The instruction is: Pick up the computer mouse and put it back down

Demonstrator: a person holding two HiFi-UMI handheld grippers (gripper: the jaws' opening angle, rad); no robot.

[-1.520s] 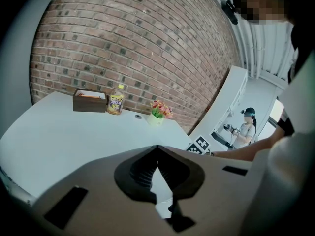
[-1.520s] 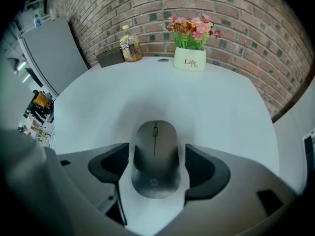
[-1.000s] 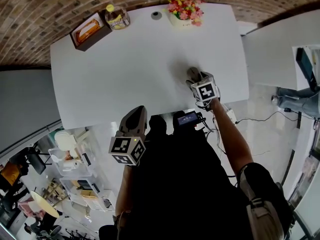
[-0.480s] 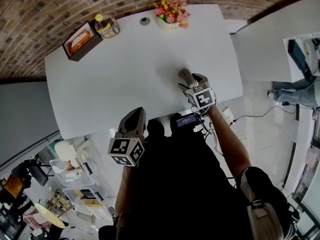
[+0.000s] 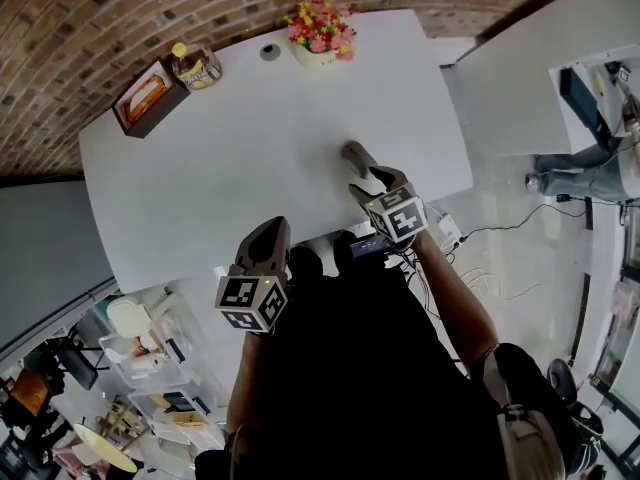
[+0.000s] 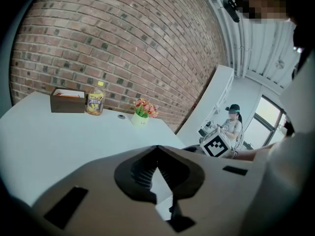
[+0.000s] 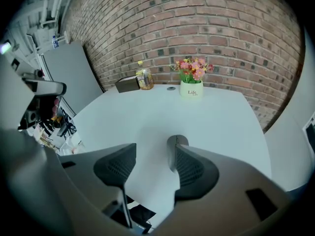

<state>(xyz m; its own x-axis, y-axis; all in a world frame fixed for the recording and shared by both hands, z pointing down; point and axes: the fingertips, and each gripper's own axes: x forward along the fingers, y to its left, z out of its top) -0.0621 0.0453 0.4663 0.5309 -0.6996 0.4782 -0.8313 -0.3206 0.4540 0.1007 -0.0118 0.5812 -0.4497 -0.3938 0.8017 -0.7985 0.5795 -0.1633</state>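
A white table (image 5: 250, 138) stands against a brick wall (image 5: 90, 18), with a brown box (image 5: 148, 96), a bottle (image 5: 195, 66) and a pot of flowers (image 5: 318, 30) along its far edge. The right gripper (image 5: 368, 178) hangs over the near right part of the table; its jaws are apart, have just been closing and have nothing between them. The left gripper (image 5: 270, 226) is off the table's near edge, its jaws together and empty. The grey computer mouse (image 5: 352, 152) lies on the table just beyond the right gripper's tips, beside its right jaw.
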